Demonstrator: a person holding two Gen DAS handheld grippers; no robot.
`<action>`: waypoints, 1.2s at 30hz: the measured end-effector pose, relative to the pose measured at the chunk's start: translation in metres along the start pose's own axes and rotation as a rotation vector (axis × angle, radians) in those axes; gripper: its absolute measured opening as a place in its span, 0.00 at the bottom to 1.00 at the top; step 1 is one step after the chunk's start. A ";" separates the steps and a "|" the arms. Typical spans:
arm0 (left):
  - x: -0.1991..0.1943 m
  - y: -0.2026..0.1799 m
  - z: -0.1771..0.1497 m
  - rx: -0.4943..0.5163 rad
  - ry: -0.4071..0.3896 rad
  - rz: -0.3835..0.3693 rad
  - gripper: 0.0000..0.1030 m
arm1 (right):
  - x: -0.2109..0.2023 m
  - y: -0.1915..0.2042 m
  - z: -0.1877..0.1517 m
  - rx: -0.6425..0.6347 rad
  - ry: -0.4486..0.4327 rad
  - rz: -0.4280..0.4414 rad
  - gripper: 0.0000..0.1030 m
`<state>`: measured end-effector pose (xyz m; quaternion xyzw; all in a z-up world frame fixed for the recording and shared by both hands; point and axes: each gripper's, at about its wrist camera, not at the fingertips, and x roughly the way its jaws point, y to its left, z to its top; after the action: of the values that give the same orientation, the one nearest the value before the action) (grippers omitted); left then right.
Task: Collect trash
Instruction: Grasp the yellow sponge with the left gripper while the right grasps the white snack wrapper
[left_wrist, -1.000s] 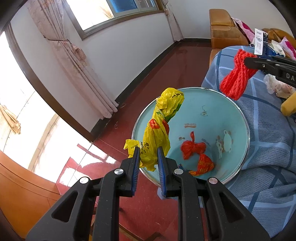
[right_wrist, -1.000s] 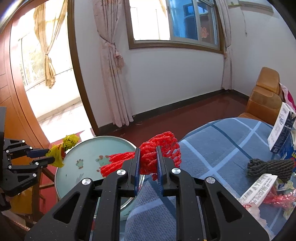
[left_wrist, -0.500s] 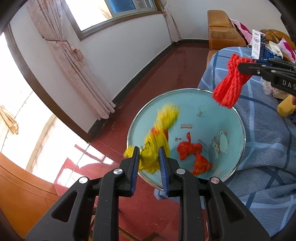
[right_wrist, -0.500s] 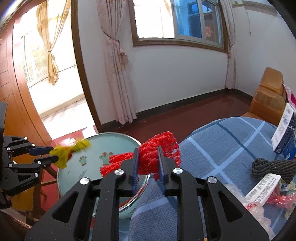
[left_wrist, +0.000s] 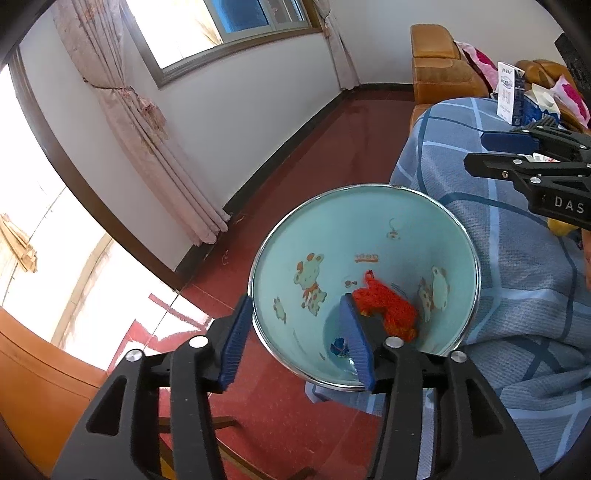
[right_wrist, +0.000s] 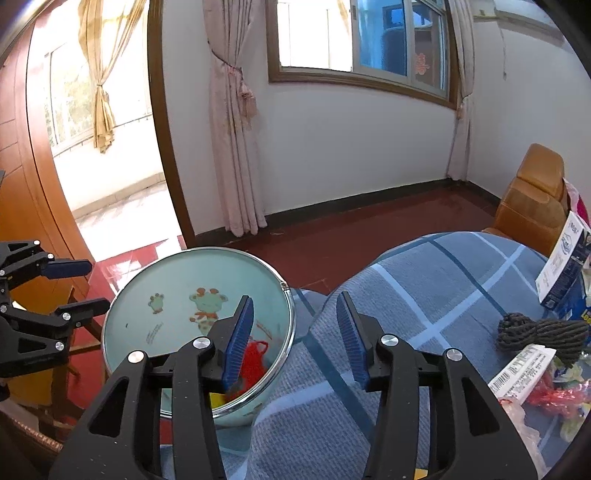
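Nearest the left wrist camera, the left claw (left_wrist: 293, 341) hangs with its jaws spread wide and nothing between them, one finger outside the rim of the pale blue bin (left_wrist: 369, 206) and the other over its mouth. Inside, at the bottom, lies a red mesh bundle (left_wrist: 384, 306), so that piece of trash is collected. In the right wrist view the right claw (right_wrist: 295, 336) is likewise spread and empty, poised over the near edge of the blue checked cloth (right_wrist: 424, 280) beside the bin. Farther right on the cloth wait a dark cord bundle (right_wrist: 539, 330), a barcode label (right_wrist: 521, 367) and red wrappers (right_wrist: 550, 393). The drop looks finished; the next move probably calls for swinging a claw right toward that remaining litter and pinching one piece.
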<state>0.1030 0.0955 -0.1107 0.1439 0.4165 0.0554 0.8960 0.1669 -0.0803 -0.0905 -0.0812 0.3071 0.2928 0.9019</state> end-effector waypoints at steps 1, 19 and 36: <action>-0.001 0.000 0.000 -0.002 -0.002 0.001 0.50 | -0.002 -0.001 0.000 0.002 -0.002 -0.002 0.47; -0.012 -0.078 0.010 0.120 -0.031 -0.137 0.55 | -0.154 -0.113 -0.083 0.221 -0.051 -0.364 0.58; -0.026 -0.215 0.055 0.219 -0.125 -0.382 0.55 | -0.217 -0.182 -0.185 0.489 -0.043 -0.527 0.61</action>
<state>0.1234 -0.1268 -0.1233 0.1621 0.3835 -0.1697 0.8932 0.0394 -0.3932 -0.1135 0.0669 0.3178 -0.0302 0.9453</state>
